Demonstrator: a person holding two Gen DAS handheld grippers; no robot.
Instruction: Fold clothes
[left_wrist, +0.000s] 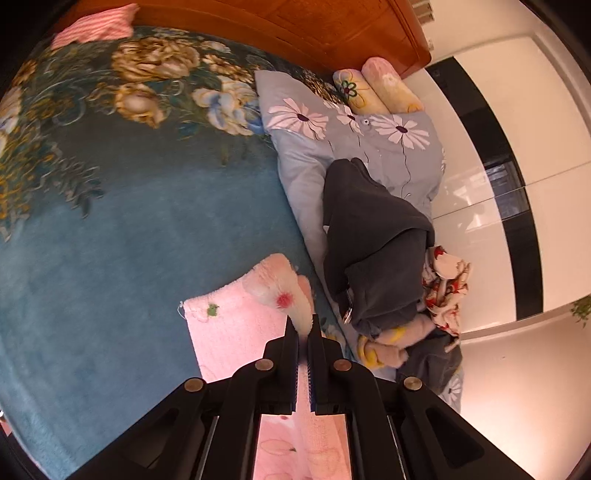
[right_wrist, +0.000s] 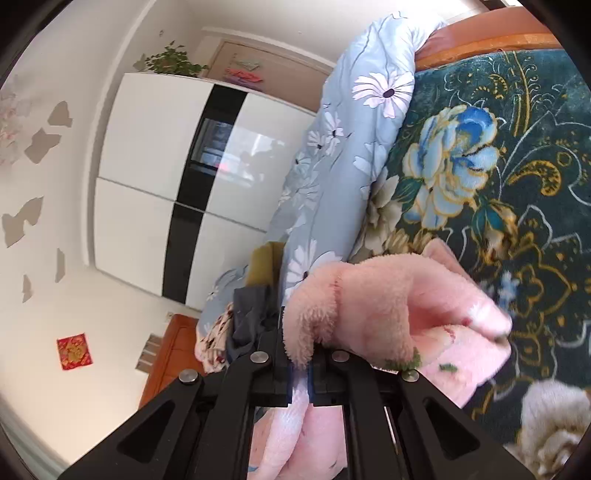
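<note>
The left gripper (left_wrist: 303, 325) angles downward, jaws clamped on the fluffy pink fleece garment (left_wrist: 236, 332). The right gripper (right_wrist: 301, 363) points nearly level, jaws pinching the same garment above the blue floral blanket (right_wrist: 498, 184).

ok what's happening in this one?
Mid-fold. Both hand-held grippers are shut on the same fluffy pink garment, with nothing else in either grip. The left hand-held gripper pinches an edge of it over the blue floral blanket on the bed. The right hand-held gripper has another part bunched up between its fingers. A pile of unfolded clothes, dark grey on top, sits on the daisy-print quilt beside the blanket, untouched.
</note>
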